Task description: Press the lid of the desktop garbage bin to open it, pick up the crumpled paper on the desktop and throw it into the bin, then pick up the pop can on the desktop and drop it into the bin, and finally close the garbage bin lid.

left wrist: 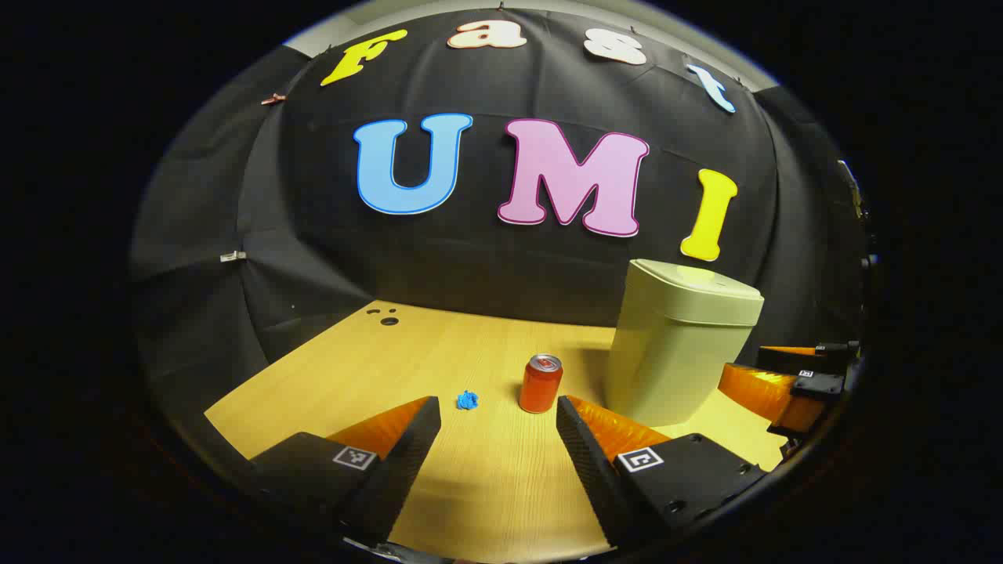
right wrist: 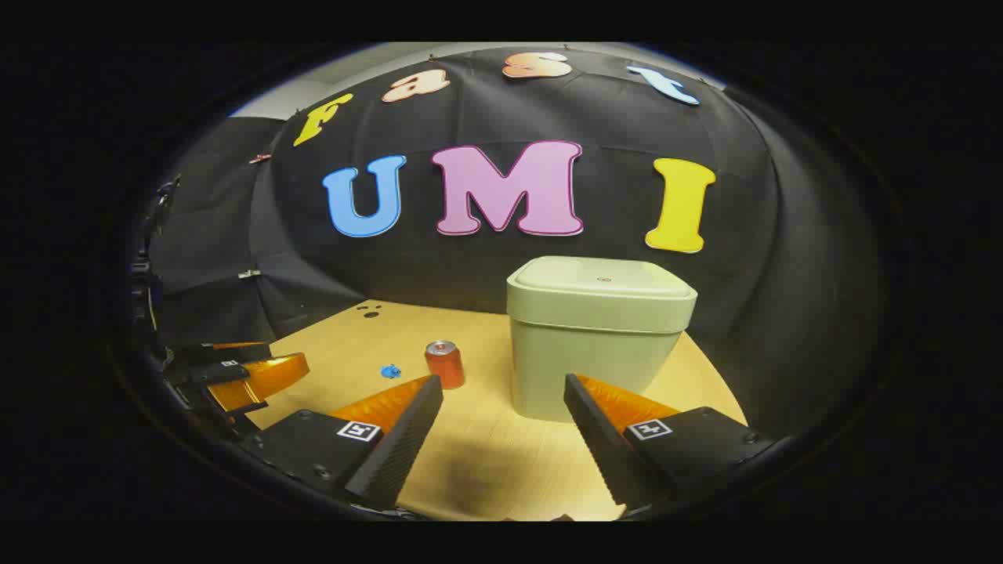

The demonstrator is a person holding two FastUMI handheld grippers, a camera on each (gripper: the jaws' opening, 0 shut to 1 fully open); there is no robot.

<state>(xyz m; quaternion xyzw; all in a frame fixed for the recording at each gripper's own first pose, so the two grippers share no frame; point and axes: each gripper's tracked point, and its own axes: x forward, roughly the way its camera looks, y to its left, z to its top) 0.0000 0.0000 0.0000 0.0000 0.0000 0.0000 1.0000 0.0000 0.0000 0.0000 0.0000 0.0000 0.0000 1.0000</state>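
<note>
Your left claw [left wrist: 498, 411] hangs low over the wooden table [left wrist: 486, 486], fingers spread apart and gripping nothing. Just ahead of it lie the small crumpled paper [left wrist: 468, 400] and the upright cylindrical pop can [left wrist: 541, 383], near each other but apart. Your right claw [right wrist: 503, 392] also gapes, before the boxy, smooth garbage bin [right wrist: 595, 337], whose lid [right wrist: 599, 280] is closed.

bin [right wrist: 595, 352]: pale green all over, lid [right wrist: 602, 282] the same shade
pop can [left wrist: 541, 384]: red-orange body, silver top
crumpled paper [left wrist: 468, 400]: bright blue
bench [left wrist: 486, 470]: light yellowish wood with fine straight grain
booth wall [left wrist: 313, 219]: black cloth
</note>
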